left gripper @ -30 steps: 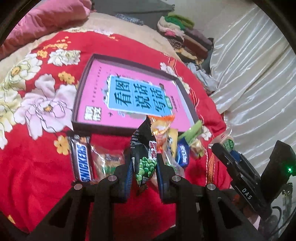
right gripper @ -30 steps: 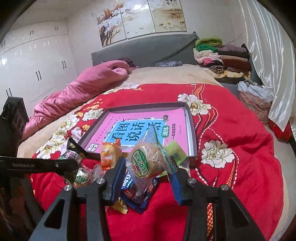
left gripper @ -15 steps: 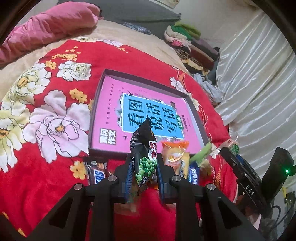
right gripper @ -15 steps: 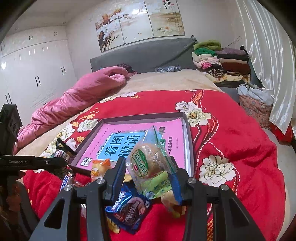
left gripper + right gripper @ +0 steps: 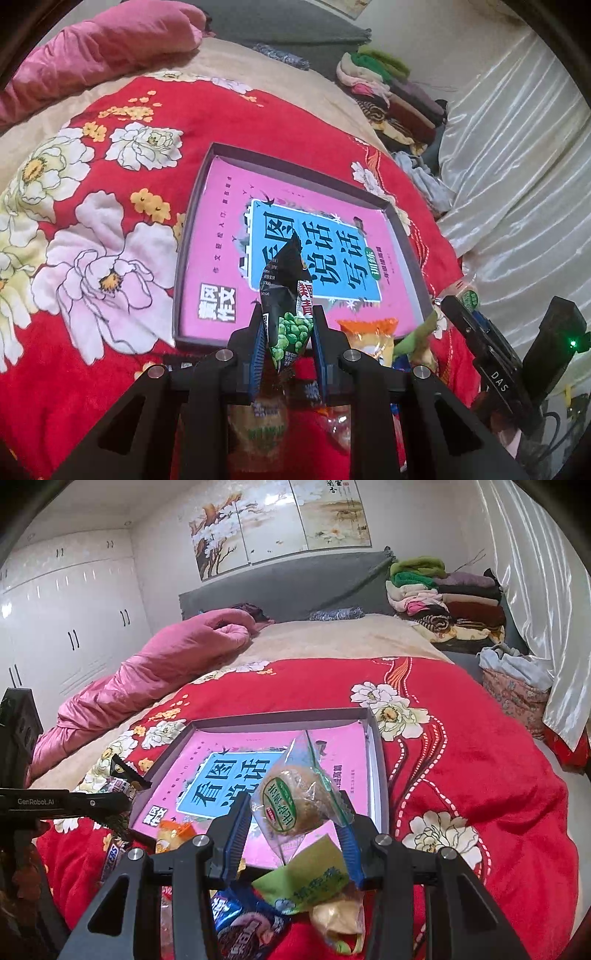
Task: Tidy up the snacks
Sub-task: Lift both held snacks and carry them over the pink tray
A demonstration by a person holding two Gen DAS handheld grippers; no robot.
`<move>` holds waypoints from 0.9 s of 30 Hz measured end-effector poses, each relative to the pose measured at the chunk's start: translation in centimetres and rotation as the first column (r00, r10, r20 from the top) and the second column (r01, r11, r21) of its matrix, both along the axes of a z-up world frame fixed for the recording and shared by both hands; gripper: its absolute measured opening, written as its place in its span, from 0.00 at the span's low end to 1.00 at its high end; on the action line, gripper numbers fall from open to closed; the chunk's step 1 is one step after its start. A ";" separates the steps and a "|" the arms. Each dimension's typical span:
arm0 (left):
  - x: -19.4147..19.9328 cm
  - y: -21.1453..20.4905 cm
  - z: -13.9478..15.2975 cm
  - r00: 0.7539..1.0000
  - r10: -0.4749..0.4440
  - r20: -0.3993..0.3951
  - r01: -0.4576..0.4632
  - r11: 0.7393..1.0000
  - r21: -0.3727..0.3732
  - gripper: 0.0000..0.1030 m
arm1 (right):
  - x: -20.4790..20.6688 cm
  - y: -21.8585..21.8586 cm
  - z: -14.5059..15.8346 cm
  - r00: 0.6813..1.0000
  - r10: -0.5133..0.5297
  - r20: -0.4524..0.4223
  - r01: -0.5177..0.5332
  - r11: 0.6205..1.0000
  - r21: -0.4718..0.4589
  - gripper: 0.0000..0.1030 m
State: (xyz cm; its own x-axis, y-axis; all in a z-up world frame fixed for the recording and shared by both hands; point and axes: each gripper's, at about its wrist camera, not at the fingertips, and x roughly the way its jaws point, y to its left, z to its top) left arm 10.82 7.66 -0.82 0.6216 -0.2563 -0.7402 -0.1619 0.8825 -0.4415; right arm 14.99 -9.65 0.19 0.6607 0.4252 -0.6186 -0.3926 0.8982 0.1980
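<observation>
A bed with a red flowered blanket carries a shallow tray lined with a pink book cover, and loose snacks lie on the blanket at the tray's near edge. The left gripper has its jaws clenched on a black pea packet, held upright over the tray's near rim. The right gripper has its jaws grasping a clear-wrapped round cake above the tray's near edge.

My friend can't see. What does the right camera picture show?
The right tool holds a round cake in a clear wrapper above a pink-bottomed tray on a red flowery blanket. More snack packets lie just below.
</observation>
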 end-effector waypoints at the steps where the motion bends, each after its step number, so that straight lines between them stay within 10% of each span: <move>1: 0.3 0.0 -0.2 1.000 0.001 -0.003 -0.001 1.000 0.000 0.23 | 0.3 0.1 -0.2 1.000 0.003 -0.009 -0.003 1.000 0.000 0.44; 27: 3.6 -0.5 -3.3 0.997 -0.023 -0.077 0.022 1.000 -0.014 0.23 | 3.8 0.8 -5.2 0.980 -0.007 -0.200 -0.004 0.999 -0.051 0.44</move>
State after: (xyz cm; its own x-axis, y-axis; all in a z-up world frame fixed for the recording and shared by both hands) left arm 14.45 7.20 -4.08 0.5569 -0.2795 -0.7821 -0.1760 0.8806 -0.4400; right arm 18.83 -8.82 -5.04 0.5222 0.3891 -0.7589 -0.3484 0.9096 0.2266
